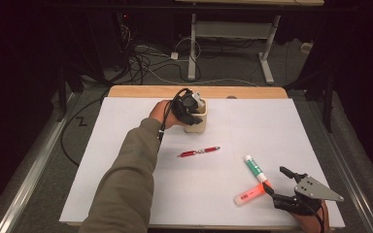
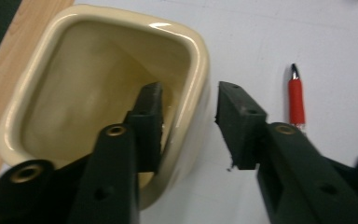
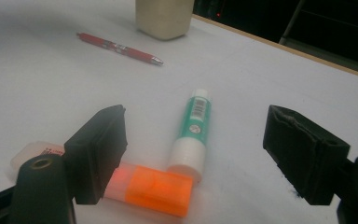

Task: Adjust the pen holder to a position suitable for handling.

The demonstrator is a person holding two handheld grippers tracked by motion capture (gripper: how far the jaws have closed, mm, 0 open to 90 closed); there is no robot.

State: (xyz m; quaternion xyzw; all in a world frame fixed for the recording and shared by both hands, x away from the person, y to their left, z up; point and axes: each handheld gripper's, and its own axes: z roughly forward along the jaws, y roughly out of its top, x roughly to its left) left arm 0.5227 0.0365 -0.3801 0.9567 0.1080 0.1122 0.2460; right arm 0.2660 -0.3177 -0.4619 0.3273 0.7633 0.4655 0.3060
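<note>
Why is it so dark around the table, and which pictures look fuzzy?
High view: light falls on the white table, the room behind stays dark. Left gripper view: the cream cup shows shiny glare, the fingers look soft. Right gripper view: the orange highlighter glows, slightly blurred.

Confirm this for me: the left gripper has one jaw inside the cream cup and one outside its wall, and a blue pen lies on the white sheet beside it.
Wrong on the colour. The pen is red, as the left gripper view shows. The rest holds: the left gripper straddles the wall of the cream cup, one jaw inside and one outside.
</note>
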